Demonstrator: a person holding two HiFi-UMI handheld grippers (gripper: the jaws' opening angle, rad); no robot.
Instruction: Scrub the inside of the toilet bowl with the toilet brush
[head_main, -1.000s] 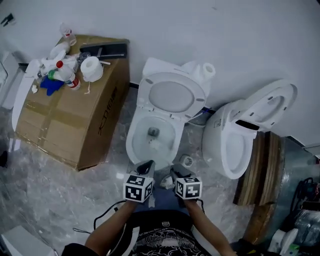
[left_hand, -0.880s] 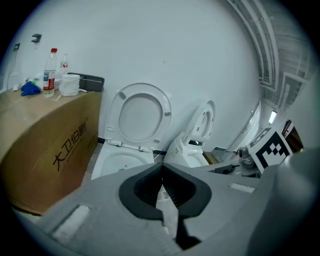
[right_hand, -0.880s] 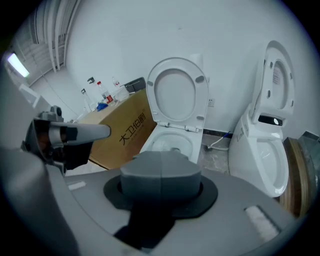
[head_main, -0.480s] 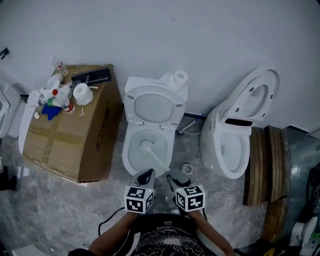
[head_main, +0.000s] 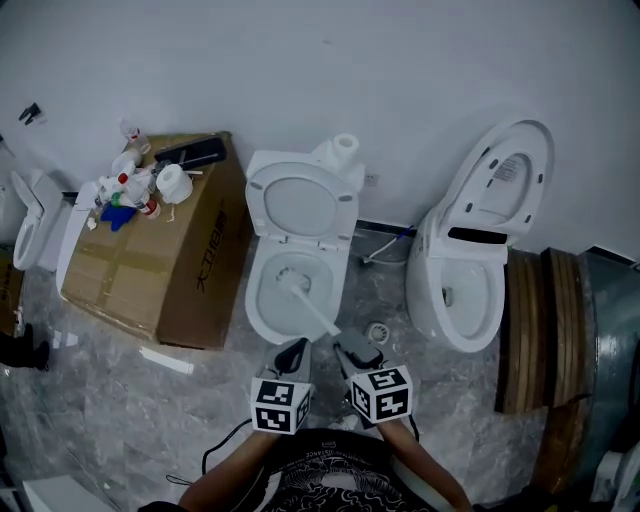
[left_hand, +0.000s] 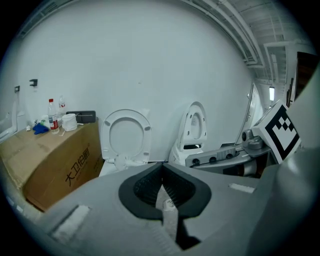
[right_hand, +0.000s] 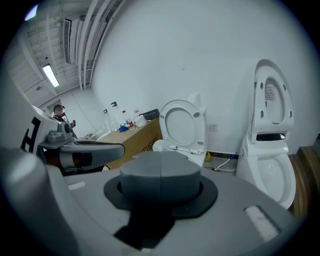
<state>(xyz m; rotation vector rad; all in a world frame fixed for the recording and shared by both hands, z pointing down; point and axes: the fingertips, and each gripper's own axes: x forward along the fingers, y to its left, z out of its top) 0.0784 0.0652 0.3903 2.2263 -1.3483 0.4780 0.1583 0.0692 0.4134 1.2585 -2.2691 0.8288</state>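
Lots of clutter around this one. The white toilet bowl (head_main: 256, 305) sits against the white wall with its seat and lid flipped up. Left of it, almost touching, is a big brown cardboard box (head_main: 130, 265) with spray bottles, a roll of white paper (head_main: 174, 183) and a flat black thing piled on top. The box side has black Chinese print; the first two characters look like 大卫, and I can't read the rest for sure. On the right is a second white toilet (head_main: 440, 275), lid up too, with a stack of round wooden boards (head_main: 530, 330) just beside it. A small round thing (head_main: 376, 332) lies on the grey marbled floor between the two toilets.

The white toilet brush (head_main: 312, 312) is in the middle bowl, head down inside and handle slanting out over the front rim.

Both bare forearms come up from the bottom, side by side, aimed at that bowl. The left gripper (head_main: 293, 350) is clenched with nothing in it. The right gripper (head_main: 354, 350) is also clamped together on nothing I can see. The handle's end sits just beside its tip, but I can't tell if they touch.
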